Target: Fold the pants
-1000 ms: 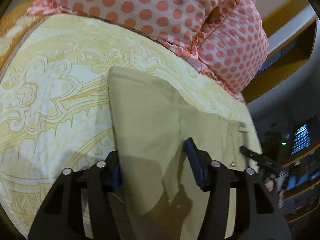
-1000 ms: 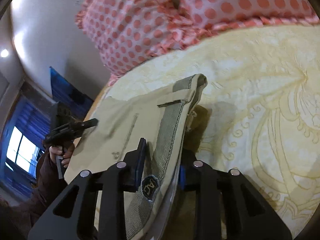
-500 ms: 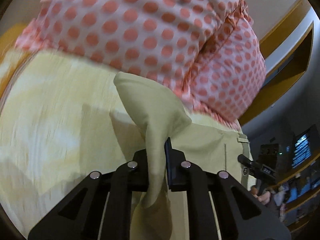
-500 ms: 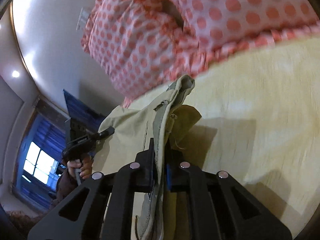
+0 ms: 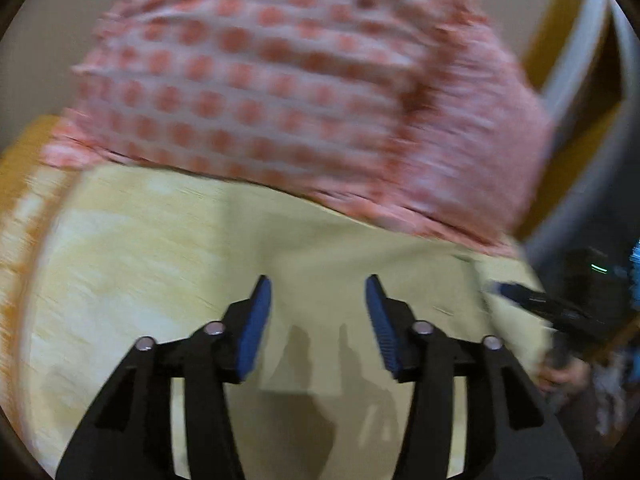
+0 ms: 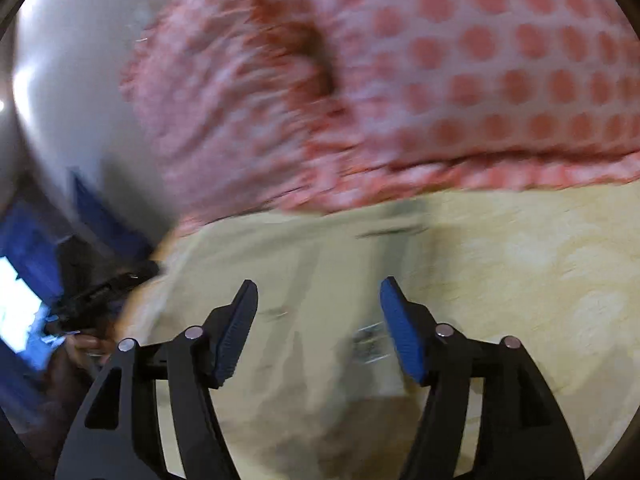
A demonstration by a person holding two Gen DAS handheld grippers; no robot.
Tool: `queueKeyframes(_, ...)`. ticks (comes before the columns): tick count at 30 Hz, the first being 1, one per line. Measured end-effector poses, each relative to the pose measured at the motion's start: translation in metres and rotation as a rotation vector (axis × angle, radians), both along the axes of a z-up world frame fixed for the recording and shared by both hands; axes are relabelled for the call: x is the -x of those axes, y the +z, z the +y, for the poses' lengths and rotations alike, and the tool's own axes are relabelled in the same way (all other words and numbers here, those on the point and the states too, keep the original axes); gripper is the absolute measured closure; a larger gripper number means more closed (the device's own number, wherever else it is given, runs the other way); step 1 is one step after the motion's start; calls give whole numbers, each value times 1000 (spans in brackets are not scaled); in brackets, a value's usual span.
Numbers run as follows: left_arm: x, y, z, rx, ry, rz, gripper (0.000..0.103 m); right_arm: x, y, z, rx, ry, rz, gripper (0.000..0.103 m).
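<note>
The khaki pants [image 5: 360,264] lie folded flat on the yellow patterned bedspread [image 5: 120,264], up against the pillows. My left gripper [image 5: 318,312] is open and empty just above the pants. In the right wrist view the pants [image 6: 304,272] lie under my right gripper [image 6: 318,312], which is open and empty too. A waistband label [image 6: 370,346] shows between its fingers. Both views are motion blurred.
Pink polka-dot pillows [image 5: 288,80] stand behind the pants; they also show in the right wrist view [image 6: 460,80]. The other gripper shows at each view's edge, at the right [image 5: 548,308] and at the left [image 6: 100,292]. The bedspread [image 6: 540,260] spreads to the right.
Both grippers were shut on the pants half a second ago and lifting a fold. They have opened and let go; the fold now lies flat toward the pillows.
</note>
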State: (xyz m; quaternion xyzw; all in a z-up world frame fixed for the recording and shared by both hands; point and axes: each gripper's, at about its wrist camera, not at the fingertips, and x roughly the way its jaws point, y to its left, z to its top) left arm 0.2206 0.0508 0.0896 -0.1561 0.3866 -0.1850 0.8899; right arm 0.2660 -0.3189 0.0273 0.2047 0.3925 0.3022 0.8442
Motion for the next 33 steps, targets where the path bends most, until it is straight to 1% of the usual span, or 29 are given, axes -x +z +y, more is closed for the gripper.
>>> queueKeyframes(1, 3, -4, -11, 2, -42, 19, 49, 0, -5, 9, 7, 29, 20, 37)
queueKeyframes(2, 3, -12, -18, -13, -67, 50, 49, -1, -14, 18, 35, 49, 60, 37)
queueKeyframes(3, 0, -21, -24, -34, -76, 92, 49, -1, -20, 23, 65, 43, 88, 37)
queueKeyframes(4, -5, -34, -26, -57, -70, 142, 56, -3, -29, 24, 84, 32, 118, 37)
queueKeyframes(5, -10, -46, -23, -54, -58, 182, 65, -4, -34, 21, 60, 25, 126, 38)
queueKeyframes(6, -13, -55, -19, -38, -39, 213, 76, -5, -35, 17, 37, 18, 135, 38)
queueKeyframes(7, -14, -59, -12, -1, -18, 202, 82, -6, -35, 13, 13, 12, 149, 38)
queueKeyframes(8, -15, -62, -8, 12, -7, 209, 87, -6, -36, 10, -5, 7, 157, 38)
queueKeyframes(9, -15, -64, -3, 28, 10, 218, 95, -7, -37, 6, -34, -4, 163, 38)
queueKeyframes(10, -16, -68, 3, 55, 19, 225, 96, -8, -37, 4, -50, -15, 167, 38)
queueKeyframes(12, -14, -68, 10, 102, 38, 239, 97, -3, -32, 4, -38, -49, 173, 38)
queueKeyframes(13, -6, -63, 13, 122, 50, 232, 87, 5, -26, 5, -12, -72, 164, 36)
queueKeyframes(14, 6, -54, 14, 128, 49, 192, 77, 14, -18, 7, 20, -87, 143, 27)
queueKeyframes(15, 22, -41, 13, 104, 60, 129, 47, 29, -7, 11, 68, -105, 97, 20)
queueKeyframes(16, 37, -30, 12, 80, 80, 74, 27, 43, 2, 13, 106, -121, 53, 11)
queueKeyframes(18, 75, -10, 10, 35, 100, -36, 20, 76, 18, 21, 167, -147, -48, 11)
queueKeyframes(20, 105, -2, 8, -2, 100, -96, 13, 108, 28, 30, 210, -163, -130, 5)
queueKeyframes(21, 116, 1, 7, -19, 97, -125, 10, 117, 30, 33, 222, -169, -163, 5)
queueKeyframes(22, 124, 2, 2, -31, 79, -155, 10, 126, 31, 40, 234, -164, -202, 5)
queueKeyframes(23, 127, 2, -1, -28, 50, -162, 10, 128, 32, 44, 236, -155, -216, 5)
queueKeyframes(24, 126, 2, -5, -9, 21, -158, 10, 129, 32, 50, 236, -144, -218, 5)
queueKeyframes(25, 122, 1, -11, 27, -6, -147, 10, 126, 30, 54, 234, -141, -195, 5)
queueKeyframes(26, 117, -1, -16, 35, -16, -129, 10, 122, 28, 57, 225, -144, -174, 5)
queueKeyframes(27, 108, -6, -24, 9, -24, -94, 11, 120, 27, 57, 217, -146, -169, 5)
queueKeyframes(29, 99, -19, -34, -36, -49, -51, 11, 119, 25, 57, 215, -155, -172, 5)
queueKeyframes(31, 93, -38, -48, -104, -95, -7, 13, 116, 22, 54, 157, -135, -159, 5)
queueKeyframes(32, 93, -45, -51, -134, -100, 10, 13, 110, 18, 52, 112, -125, -126, 5)
queueKeyframes(33, 94, -54, -52, -163, -92, 39, 14, 109, 15, 51, 100, -127, -104, 5)
